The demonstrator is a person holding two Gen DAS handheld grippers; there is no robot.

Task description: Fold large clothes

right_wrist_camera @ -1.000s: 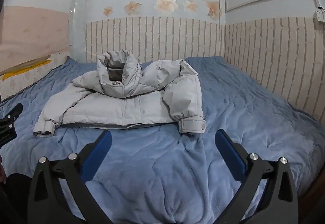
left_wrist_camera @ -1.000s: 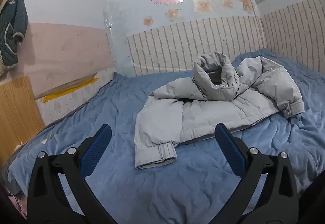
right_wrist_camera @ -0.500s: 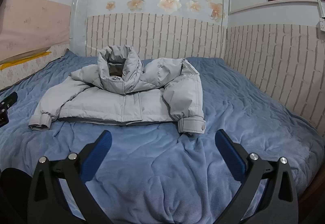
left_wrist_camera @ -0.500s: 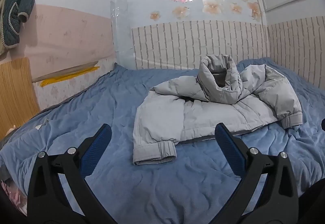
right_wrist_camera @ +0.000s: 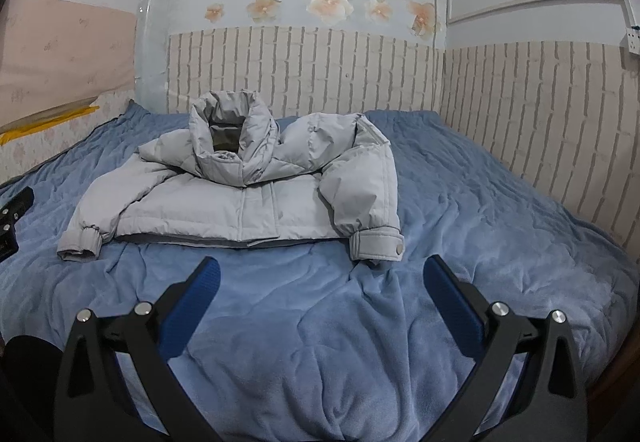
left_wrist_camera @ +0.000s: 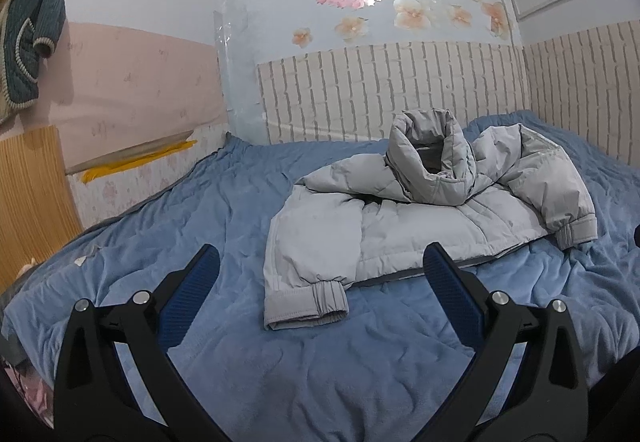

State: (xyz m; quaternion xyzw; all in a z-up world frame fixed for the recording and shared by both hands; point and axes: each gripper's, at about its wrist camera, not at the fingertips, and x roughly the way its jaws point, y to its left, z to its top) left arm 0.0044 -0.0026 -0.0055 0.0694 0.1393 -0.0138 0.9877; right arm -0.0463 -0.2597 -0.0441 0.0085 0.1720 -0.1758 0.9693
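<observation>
Both tongs are spread wide and hold nothing. The grey puffer jacket (left_wrist_camera: 424, 217) lies front-up on the blue bed cover (left_wrist_camera: 200, 209), ahead of the left tongs (left_wrist_camera: 320, 270) and ahead-left of the right tongs (right_wrist_camera: 320, 274), touching neither. The step in hand looks like the reach for the sleeves. Best to bring each pair down onto the cuff nearest it, the elastic cuff (left_wrist_camera: 306, 302) and the buttoned cuff (right_wrist_camera: 376, 244), pinching only jacket fabric, not the cover beneath, before folding inward.
</observation>
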